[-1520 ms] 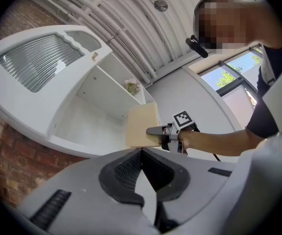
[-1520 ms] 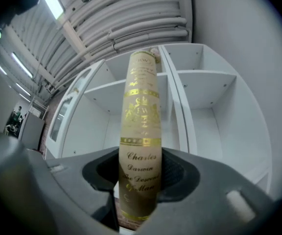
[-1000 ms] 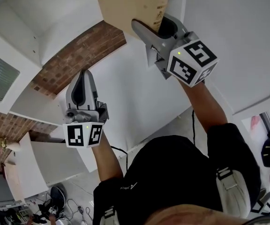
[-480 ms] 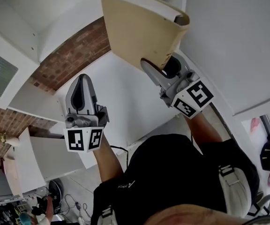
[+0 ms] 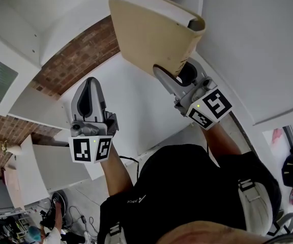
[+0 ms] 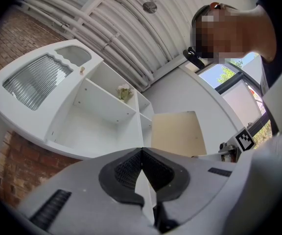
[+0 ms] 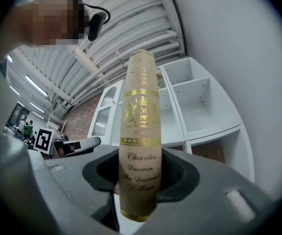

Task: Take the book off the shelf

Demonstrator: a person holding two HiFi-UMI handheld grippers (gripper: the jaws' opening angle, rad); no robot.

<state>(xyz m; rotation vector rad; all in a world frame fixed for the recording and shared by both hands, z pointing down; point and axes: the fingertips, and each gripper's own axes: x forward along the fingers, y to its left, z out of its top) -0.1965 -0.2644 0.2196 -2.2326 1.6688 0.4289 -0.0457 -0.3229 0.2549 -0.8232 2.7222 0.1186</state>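
Book (image 5: pixel 154 32): one, tan cover, clamped at its lower end in the right gripper (image 5: pixel 178 74), one pad on each cover, jaws set roughly book-thick apart. In the right gripper view the gilt spine faces the camera and stands upright between the jaws, so the long axis runs straight out from the grip, up and away from the person. In the head view it sits in front of the white shelf unit (image 5: pixel 136 105). It looks clear of its compartment, but I can't tell whether the far top corner is fully out of the opening. The next move turns on pulling back along that long axis, toward the person, so the top edge doesn't clip the frame. The left gripper (image 5: pixel 89 85) has its jaws closed together on nothing, and hangs low to the left, well apart from the book; the right is the only one on it. Count: one book, two grippers, one shelf unit with several open compartments.
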